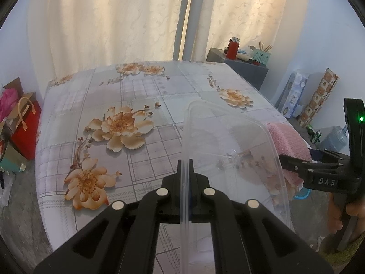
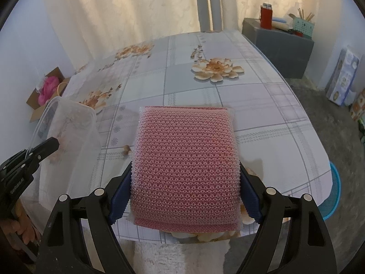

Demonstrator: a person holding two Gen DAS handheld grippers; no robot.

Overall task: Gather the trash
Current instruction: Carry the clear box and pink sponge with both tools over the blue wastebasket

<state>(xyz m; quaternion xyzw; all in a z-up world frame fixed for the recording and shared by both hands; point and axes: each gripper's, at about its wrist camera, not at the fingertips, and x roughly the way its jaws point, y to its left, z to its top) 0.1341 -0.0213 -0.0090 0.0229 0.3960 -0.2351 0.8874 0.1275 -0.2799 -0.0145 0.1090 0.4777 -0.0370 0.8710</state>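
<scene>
The table [image 2: 262, 105], under its flowered cloth, fills most of both views and looks bare of loose litter apart from what the two grippers hold above its near edge. Next in size is the clear plastic tub [image 1: 230, 150], tipped on its side and held up by the left gripper [image 1: 185, 171], whose fingers are closed tight on the thin rim with the wall between them. The tub looks light and fairly stiff but slick, and a thin wall like this could flex or crack under a hard squeeze — so the rim, where the plastic is folded and strongest, is probably the right place to grip it. Smaller is the pink mesh sponge [image 2: 186, 166], clamped across its width by the right gripper [image 2: 185, 196], the blue pads [image 2: 119, 202] pressing into both side edges. It seems soft, springy and very light; the net cover gives good grip, and holding it by the sides near the back, as here, ought to keep it from twisting. Seen from the left wrist, the sponge sits just beside the tub's open mouth — whether they touch I cannot tell.
</scene>
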